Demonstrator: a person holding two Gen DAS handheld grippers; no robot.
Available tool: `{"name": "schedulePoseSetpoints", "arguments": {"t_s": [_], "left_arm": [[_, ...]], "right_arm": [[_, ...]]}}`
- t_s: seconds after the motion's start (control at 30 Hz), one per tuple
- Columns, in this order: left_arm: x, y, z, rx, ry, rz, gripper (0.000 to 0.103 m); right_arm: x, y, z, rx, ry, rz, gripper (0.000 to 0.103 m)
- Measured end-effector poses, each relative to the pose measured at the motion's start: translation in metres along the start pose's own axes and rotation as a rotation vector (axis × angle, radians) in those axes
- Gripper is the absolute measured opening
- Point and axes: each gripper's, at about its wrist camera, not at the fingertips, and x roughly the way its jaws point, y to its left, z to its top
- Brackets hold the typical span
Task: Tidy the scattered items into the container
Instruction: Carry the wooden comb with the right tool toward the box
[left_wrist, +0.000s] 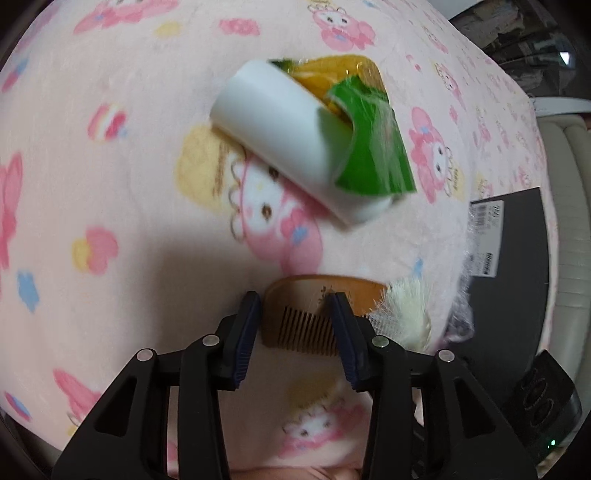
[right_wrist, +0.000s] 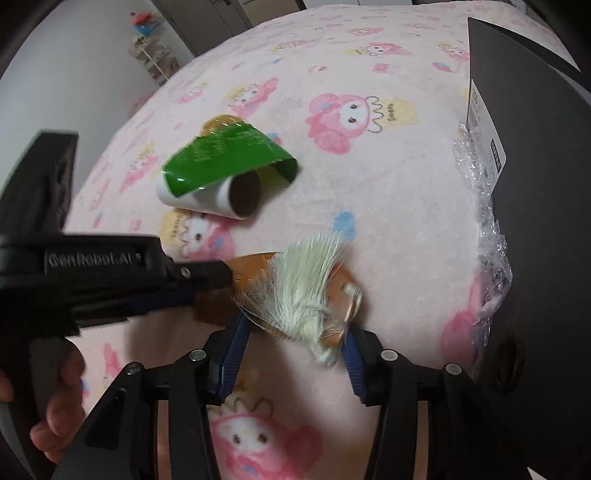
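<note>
1. Soft, fuzzy pink blanket (left_wrist: 110, 184) printed with cartoon rabbits, spread as the surface under everything.
2. Flat wooden comb (left_wrist: 295, 325) with fine, straight teeth, lying on the blanket; pale tassel (right_wrist: 299, 284) of silky threads fanned across one end.
3. Left gripper (left_wrist: 293, 306): jaws partly open, astride the comb's teeth, no clear squeeze.
4. Right gripper (right_wrist: 295, 332): jaws partly open around the tassel end, pads not visibly pressing.
5. White roll (right_wrist: 207, 199) with brown core and glossy green sheet (right_wrist: 229, 155), further off on the blanket.
6. Dark, smooth-walled container (right_wrist: 535, 184) at the blanket's right edge beside crinkly bubble wrap (right_wrist: 487, 229); inside hidden.
</note>
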Motion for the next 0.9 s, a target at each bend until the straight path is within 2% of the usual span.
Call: {"name": "schedulePoseSetpoints", "arguments": {"t_s": [0.07,0.17,0.33,0.43,0.57,0.7,0.9], "left_arm": [[-0.004,-0.002,-0.008,-0.004,-0.007,-0.018,0.036],[-0.017,-0.009,-0.017,0.023,-0.035,-0.023,0.036],[-0.028,-0.022,-0.031,0.06,-0.07,0.025,0.036],[-0.027,-0.015,-0.029,0.06,-0.055,0.087,0.036],[-0.022,-0.005,-0.028,0.052,-0.006,0.099,0.037],[-0.022,-0.011,-0.031,0.091,-0.004,0.127,0.04],[-0.017,-0.01,-0.027,0.097,0.002,0.132,0.045]], "right_arm": [[-0.012,0.001,-0.003,-0.008,-0.008,0.018,0.034],[-0.03,0.002,-0.008,-0.021,-0.019,0.04,0.033],[-0.048,0.002,-0.022,-0.04,0.027,0.063,0.033],[-0.051,-0.008,-0.034,-0.06,0.057,0.04,0.033],[-0.048,-0.032,-0.05,0.02,0.101,0.027,0.033],[-0.056,-0.055,-0.055,0.078,0.071,0.019,0.033],[-0.048,-0.053,-0.038,0.073,0.009,0.059,0.033]]}}
